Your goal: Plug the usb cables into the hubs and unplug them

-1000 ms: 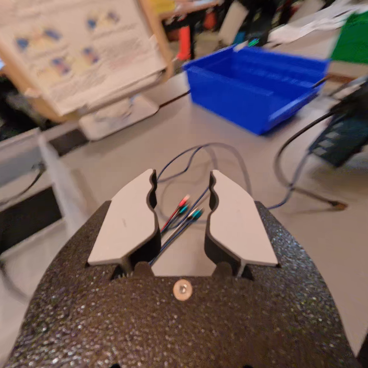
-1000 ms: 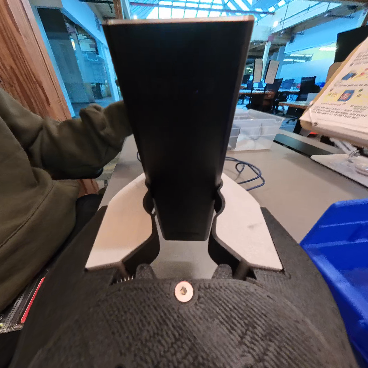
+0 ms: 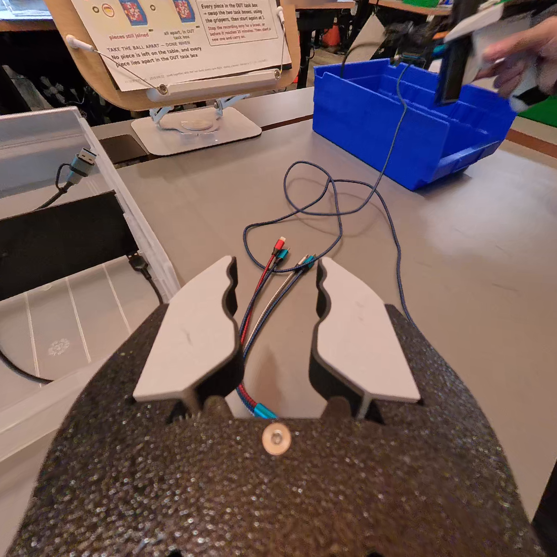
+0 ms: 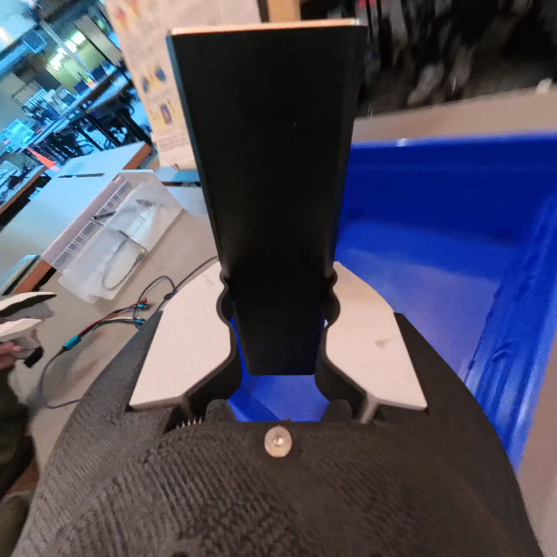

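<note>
My left gripper [image 3: 275, 265] is open, low over the grey table [image 3: 452, 286]. A braided multi-head USB cable [image 3: 334, 211] lies between its fingers, with red [image 3: 281, 242] and teal [image 3: 283, 254] plugs just past the fingertips. My right gripper [image 4: 277, 280] is shut on a long black hub [image 4: 271, 150], held upright over the blue bin [image 4: 452, 241]. The left wrist view shows the hub [image 3: 450, 75] at top right, above the bin [image 3: 391, 126]. The blue cable rises from the table to a plug near the hub; I cannot tell if it is plugged in.
A clear plastic bin [image 3: 60, 316] stands at the left and holds a black cable with a grey-blue USB plug [image 3: 83, 165]. An instruction sheet on a wooden stand [image 3: 196, 126] is at the back. The right wrist view shows the clear bin [image 4: 120, 226] and my left gripper [image 4: 21, 310]. Left tips to right tips: about 45 cm.
My right gripper has swung round with the hub, from facing the person's sleeve to over the blue bin. My left gripper has moved closer over the cable plugs and stays open.
</note>
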